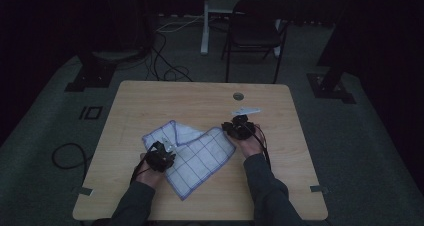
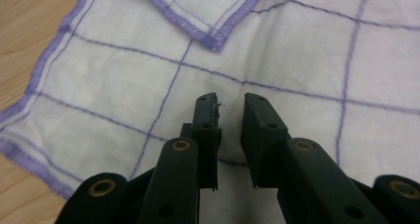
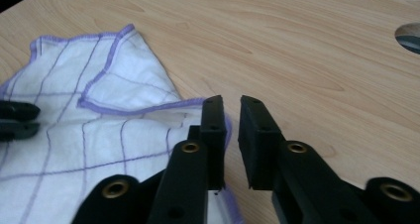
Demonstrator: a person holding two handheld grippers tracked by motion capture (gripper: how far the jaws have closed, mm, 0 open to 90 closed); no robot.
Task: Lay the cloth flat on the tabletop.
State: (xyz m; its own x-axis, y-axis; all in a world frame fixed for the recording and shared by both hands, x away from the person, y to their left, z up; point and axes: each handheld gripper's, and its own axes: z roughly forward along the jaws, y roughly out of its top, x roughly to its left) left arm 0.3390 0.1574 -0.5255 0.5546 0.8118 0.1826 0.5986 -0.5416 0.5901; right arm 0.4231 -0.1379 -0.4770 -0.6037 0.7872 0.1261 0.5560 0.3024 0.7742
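Low over the tabletop [image 1: 200,98], both grippers, left [image 2: 229,105] and right [image 3: 231,107], hover with fingers slightly spread, pinching nothing. Frame center, the purple-checked white cloth [image 1: 197,153] lies partly folded.

The cloth [image 2: 114,80] is white, with thin purple lines in a grid pattern and a purple stitched edge. The worktop [image 3: 297,45] is light wood with grain. Both tongs are black.

White cloth [image 1: 192,153] with purple grid lines, partly folded, lying on wooden table [image 1: 150,101]. Left gripper [image 1: 161,155] over cloth's left part. Right gripper [image 1: 239,127] just beside cloth's right corner. Round hole [image 1: 238,96] near table's far edge. Dark chair [image 1: 255,28] beyond table.
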